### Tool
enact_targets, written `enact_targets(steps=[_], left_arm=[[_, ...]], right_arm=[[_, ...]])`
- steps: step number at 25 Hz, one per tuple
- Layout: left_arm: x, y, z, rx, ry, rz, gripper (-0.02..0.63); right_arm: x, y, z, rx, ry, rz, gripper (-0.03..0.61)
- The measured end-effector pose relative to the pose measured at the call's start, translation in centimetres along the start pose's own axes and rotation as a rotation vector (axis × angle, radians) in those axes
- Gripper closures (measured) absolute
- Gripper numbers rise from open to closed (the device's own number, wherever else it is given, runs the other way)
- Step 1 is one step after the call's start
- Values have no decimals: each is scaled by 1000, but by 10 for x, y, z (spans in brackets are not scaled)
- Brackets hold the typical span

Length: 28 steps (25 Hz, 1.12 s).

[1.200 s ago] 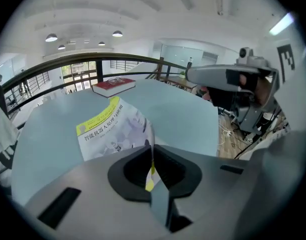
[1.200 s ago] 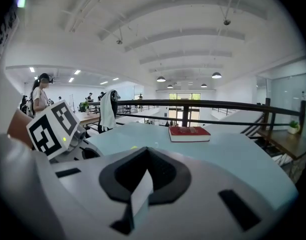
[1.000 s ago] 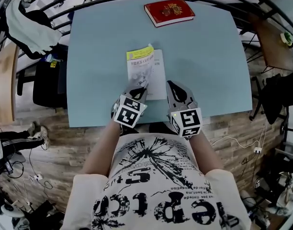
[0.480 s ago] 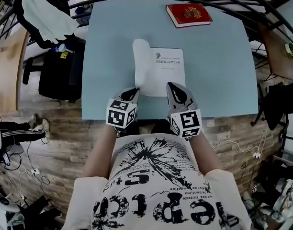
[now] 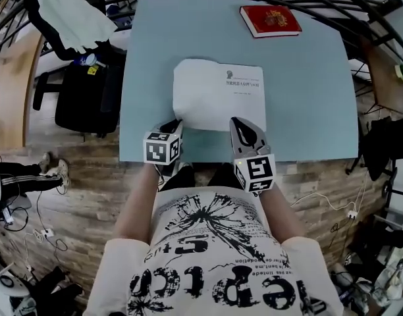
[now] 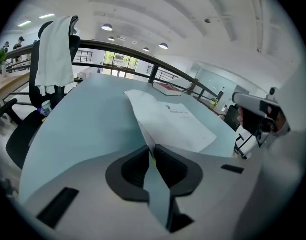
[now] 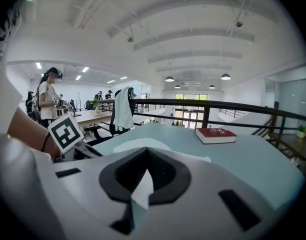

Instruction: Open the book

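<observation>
The book [image 5: 244, 101] lies open on the light blue table [image 5: 307, 104], its title page facing up. Its turned cover [image 5: 195, 91] sags to the left with the white inside showing. My left gripper [image 5: 177, 124] is at the cover's near left corner. In the left gripper view the jaws [image 6: 150, 150] have just been opening and stand a sliver apart, with the cover's corner [image 6: 143, 119] still reaching in between the tips. My right gripper [image 5: 236, 122] is shut over the near edge of the title page, nothing between its fingers [image 7: 146, 149].
A red book [image 5: 270, 20] lies at the table's far right corner. A black chair [image 5: 83, 97] and a white cloth over a chair back [image 5: 76, 18] stand left of the table. A dark railing [image 7: 218, 104] runs behind it.
The yellow cover has swung from closed over to the left, baring the title page. My left gripper moved left and toward the near edge with it. The right gripper shifted only a little.
</observation>
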<state>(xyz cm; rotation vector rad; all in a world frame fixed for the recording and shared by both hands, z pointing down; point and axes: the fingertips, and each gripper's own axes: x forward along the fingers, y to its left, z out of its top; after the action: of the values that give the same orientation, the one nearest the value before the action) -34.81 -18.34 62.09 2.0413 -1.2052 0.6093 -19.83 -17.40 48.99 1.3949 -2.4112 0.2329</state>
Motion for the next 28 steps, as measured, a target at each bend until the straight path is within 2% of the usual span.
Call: enact_targets(steps=[3, 7, 10, 15, 18, 21, 25, 28], left_arm=[[11, 10, -12, -14, 34, 13, 552], [21, 17, -25, -83, 86, 39, 541], [23, 19, -32, -52, 107, 75, 515], [19, 17, -34, -41, 93, 34, 483], [10, 24, -35, -43, 90, 49, 466], [-6, 28, -22, -39, 47, 79, 486], [-31, 21, 16, 47, -68, 106, 563], [-47, 5, 50, 101, -161, 89, 580]], right_arm=[[1, 1, -3, 8, 8, -17, 568], [0, 0, -3, 22, 1, -42, 568], [0, 0, -3, 28, -4, -56, 568], [-1, 4, -10, 42, 6, -70, 568], [0, 8, -9, 52, -1, -70, 568], [2, 12, -1, 44, -22, -57, 568], [2, 16, 13, 27, -50, -33, 568], [2, 13, 25, 13, -66, -20, 568]])
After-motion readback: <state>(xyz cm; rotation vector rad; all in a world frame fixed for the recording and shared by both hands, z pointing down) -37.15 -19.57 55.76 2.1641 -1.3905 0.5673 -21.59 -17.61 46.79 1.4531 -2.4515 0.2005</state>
